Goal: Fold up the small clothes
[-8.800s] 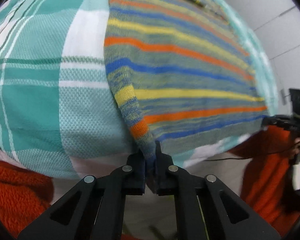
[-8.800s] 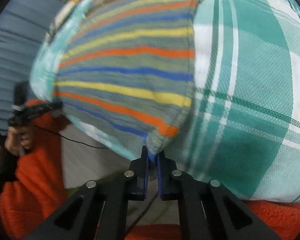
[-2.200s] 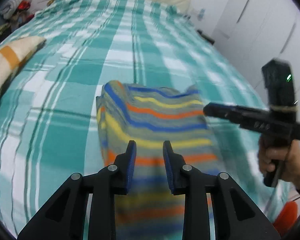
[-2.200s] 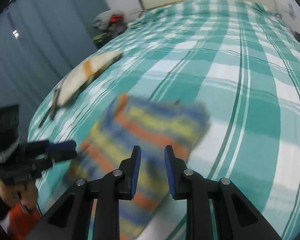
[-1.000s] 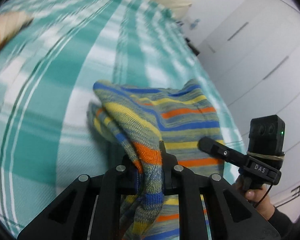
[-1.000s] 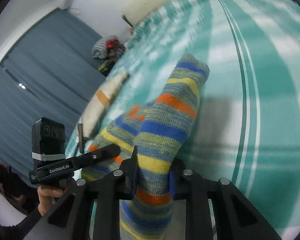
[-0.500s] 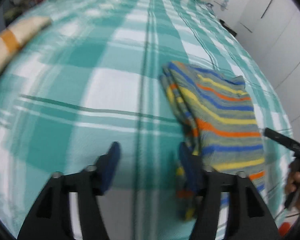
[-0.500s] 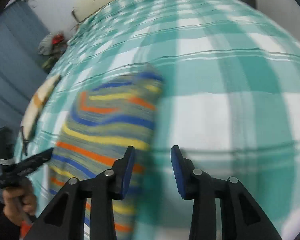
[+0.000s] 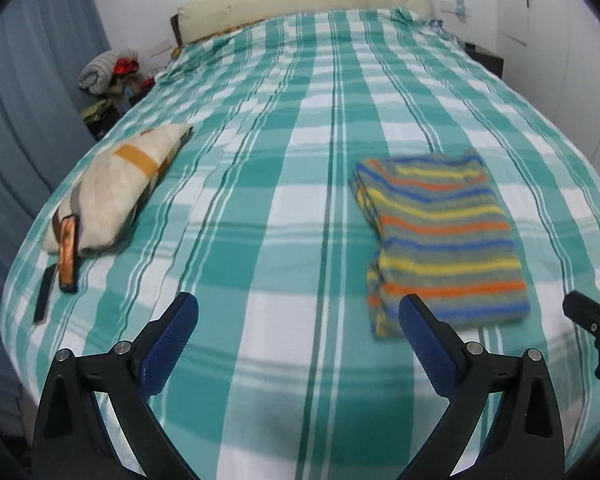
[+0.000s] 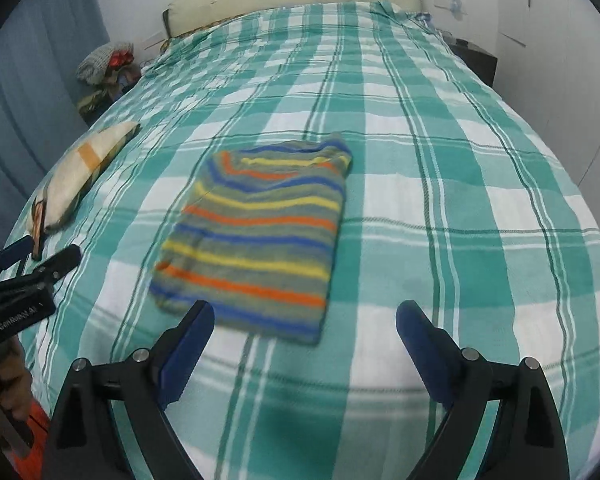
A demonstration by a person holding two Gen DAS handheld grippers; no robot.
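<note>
Striped knit — the small sweater lies folded into a neat rectangle on the green plaid bedspread, near the foot edge. Both the left gripper and right gripper hover with jaws wide apart, holding nothing (this garment looks done) — no other unfolded clothes are visible.
</note>
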